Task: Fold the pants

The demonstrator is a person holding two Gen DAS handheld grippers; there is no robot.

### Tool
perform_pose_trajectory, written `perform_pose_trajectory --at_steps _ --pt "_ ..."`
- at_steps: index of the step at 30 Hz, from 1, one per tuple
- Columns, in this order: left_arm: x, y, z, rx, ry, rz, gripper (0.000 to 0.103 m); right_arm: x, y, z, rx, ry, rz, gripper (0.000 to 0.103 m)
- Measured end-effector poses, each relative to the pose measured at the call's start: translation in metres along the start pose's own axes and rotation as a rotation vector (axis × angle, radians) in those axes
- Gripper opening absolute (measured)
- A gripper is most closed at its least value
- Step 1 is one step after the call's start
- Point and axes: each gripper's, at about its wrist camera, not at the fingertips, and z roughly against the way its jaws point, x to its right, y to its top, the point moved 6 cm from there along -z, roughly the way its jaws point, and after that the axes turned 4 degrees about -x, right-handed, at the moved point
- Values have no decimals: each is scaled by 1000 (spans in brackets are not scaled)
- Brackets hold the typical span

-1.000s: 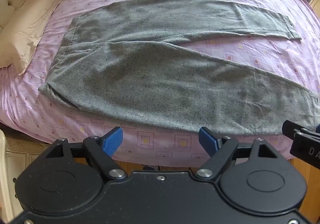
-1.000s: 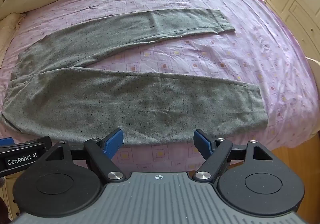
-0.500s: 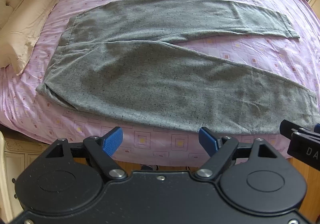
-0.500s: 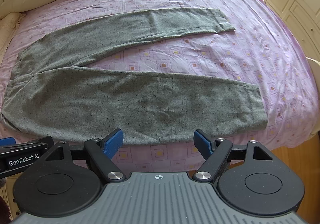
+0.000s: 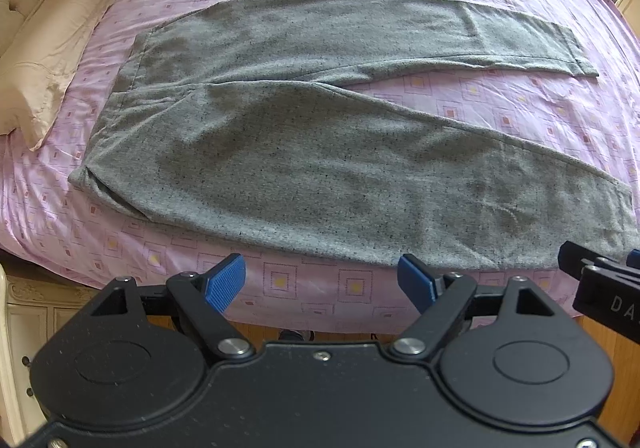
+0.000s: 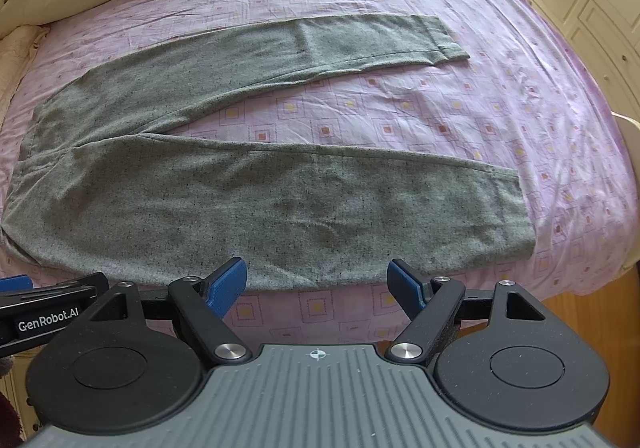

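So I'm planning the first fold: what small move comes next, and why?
Probably lower both open grippers, left gripper and right gripper, onto the near leg's edge: the pants lie flat, legs spread apart, nothing gripped.

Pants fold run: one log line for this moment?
pants: flat on bed, legs apart, unfolded | left tongs: open, empty | right tongs: open, empty

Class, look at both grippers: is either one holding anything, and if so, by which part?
Nothing is held. The left gripper and right gripper are both open, short of the grey pants lying flat on the bed.
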Motion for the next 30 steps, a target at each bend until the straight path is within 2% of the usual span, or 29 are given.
perform_pose_trajectory --at_steps 30 --pt "2 -2 -3 -7 -3 -6 84 3 -1 -1 0 4 -11 77"
